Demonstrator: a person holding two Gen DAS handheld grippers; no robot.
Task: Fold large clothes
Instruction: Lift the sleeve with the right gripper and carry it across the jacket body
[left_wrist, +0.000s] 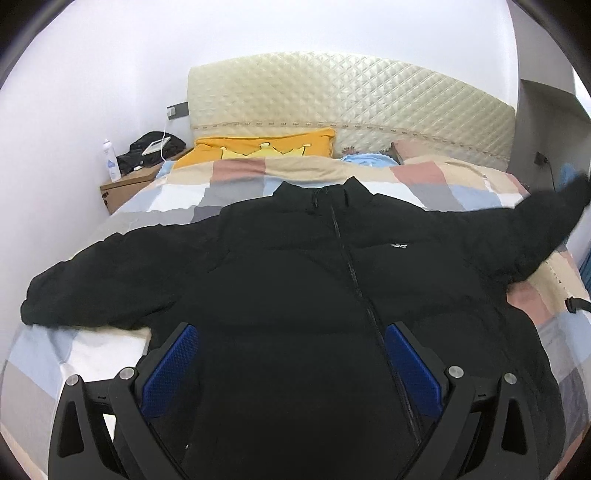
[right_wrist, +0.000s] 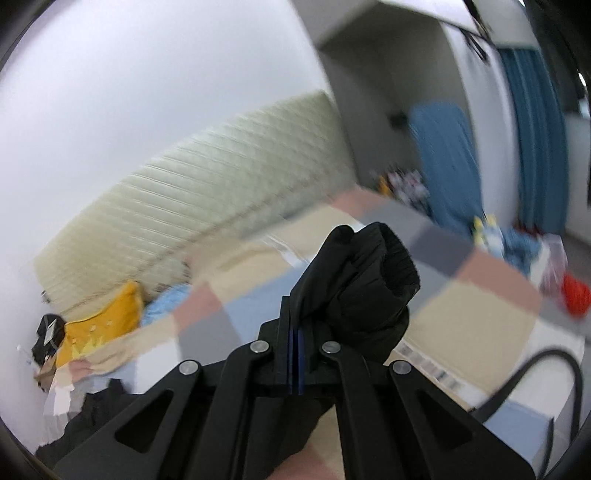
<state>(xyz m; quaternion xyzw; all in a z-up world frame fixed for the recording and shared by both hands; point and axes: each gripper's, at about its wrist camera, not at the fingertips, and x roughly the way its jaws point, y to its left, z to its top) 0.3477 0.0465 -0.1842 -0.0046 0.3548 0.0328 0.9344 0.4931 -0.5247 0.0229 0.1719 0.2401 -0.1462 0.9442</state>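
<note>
A black puffer jacket (left_wrist: 295, 266) lies front up on the bed, zipped, collar toward the headboard and both sleeves spread out. My left gripper (left_wrist: 291, 343) is open just above the jacket's lower front, its blue pads on either side of the zip area, holding nothing. My right gripper (right_wrist: 295, 332) is shut on the cuff end of the jacket's sleeve (right_wrist: 362, 280) and holds it lifted above the bed. In the left wrist view that raised sleeve (left_wrist: 554, 210) shows at the far right. The right wrist view is blurred by motion.
The bed has a patchwork quilt (left_wrist: 236, 184), a quilted cream headboard (left_wrist: 351, 96), and a yellow pillow (left_wrist: 266, 146). A nightstand (left_wrist: 125, 184) with a bottle and dark items stands on the left. Blue curtains (right_wrist: 535, 147) and clutter (right_wrist: 535, 254) lie beyond the bed's right side.
</note>
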